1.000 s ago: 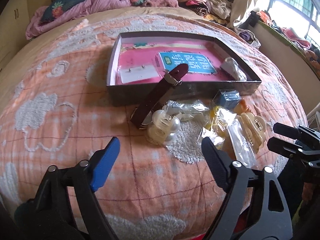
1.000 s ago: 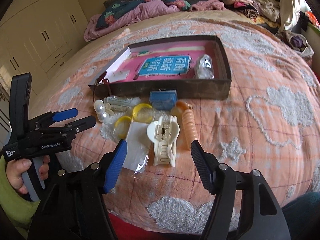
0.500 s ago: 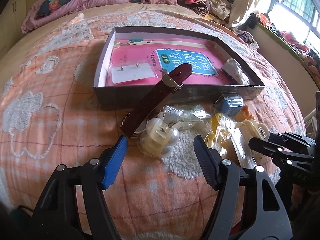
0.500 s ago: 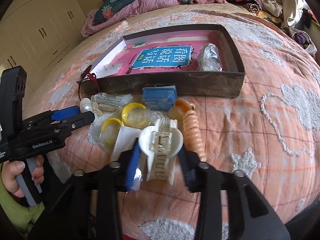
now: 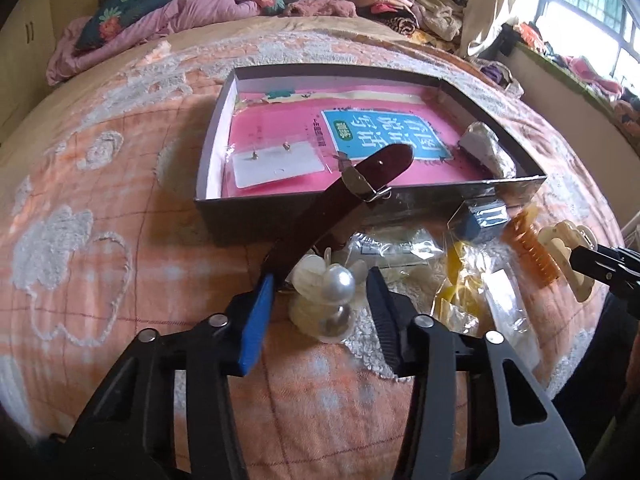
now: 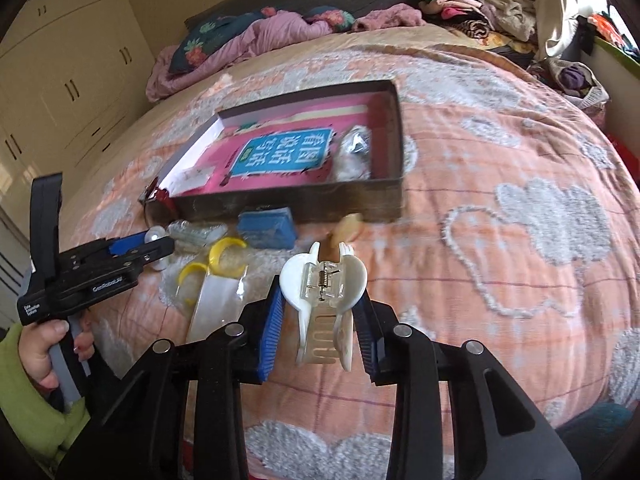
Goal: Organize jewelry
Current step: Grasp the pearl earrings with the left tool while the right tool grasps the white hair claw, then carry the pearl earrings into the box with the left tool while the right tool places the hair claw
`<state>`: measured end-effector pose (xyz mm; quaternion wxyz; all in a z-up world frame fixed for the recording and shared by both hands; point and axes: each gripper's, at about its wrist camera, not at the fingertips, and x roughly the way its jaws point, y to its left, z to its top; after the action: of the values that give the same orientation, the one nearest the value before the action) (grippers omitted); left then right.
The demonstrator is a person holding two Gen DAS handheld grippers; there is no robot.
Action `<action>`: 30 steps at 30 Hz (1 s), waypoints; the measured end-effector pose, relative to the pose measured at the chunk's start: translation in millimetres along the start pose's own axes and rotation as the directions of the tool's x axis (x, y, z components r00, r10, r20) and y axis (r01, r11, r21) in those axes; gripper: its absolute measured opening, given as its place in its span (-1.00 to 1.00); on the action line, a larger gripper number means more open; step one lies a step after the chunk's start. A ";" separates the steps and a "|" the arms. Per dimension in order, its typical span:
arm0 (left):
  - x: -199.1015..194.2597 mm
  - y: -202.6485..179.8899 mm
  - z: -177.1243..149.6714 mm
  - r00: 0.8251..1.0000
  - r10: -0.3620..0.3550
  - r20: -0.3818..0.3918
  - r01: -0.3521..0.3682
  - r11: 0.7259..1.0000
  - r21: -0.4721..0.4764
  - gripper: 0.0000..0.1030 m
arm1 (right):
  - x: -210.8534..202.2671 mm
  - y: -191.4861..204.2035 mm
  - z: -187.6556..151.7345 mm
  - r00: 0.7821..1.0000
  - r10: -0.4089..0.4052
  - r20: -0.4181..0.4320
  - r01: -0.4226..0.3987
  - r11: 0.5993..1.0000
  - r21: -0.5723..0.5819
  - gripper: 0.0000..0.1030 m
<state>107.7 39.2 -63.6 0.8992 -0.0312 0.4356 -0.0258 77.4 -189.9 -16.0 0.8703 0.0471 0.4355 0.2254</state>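
The right gripper [image 6: 320, 320] pinches the white hair clip [image 6: 324, 292], lifted near the box [image 6: 280, 200]; held by its smooth sides, it could slip out. The left gripper [image 5: 320, 304] is partly open, gripping nothing, astride the pearl clip [image 5: 326, 300], and may snag the watch strap [image 5: 340, 200] touching its blue finger.

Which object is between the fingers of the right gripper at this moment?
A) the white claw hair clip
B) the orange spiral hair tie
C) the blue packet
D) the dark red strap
A: in the right wrist view the right gripper has its two fingers closed against the sides of the white claw hair clip.
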 end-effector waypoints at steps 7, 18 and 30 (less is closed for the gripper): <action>-24.9 9.6 0.8 0.999 -0.031 0.027 0.032 0.999 -0.041 -0.44 | -17.7 -5.6 8.9 0.999 -0.012 0.049 0.012 1.000 0.005 -0.38; -62.0 35.5 11.8 0.994 -0.020 0.104 0.030 0.995 -0.095 -0.44 | -43.7 -4.1 24.6 0.994 -0.009 0.113 0.008 1.000 0.005 -0.38; -74.8 58.3 53.0 0.985 0.016 0.169 0.008 0.990 -0.143 -0.44 | -42.6 0.9 51.3 0.989 -0.005 0.151 0.009 1.000 -0.022 -0.60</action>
<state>104.2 104.6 23.1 0.9286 -0.0967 0.3582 0.0101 95.0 -201.7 47.3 0.9019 0.0527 0.3661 0.2231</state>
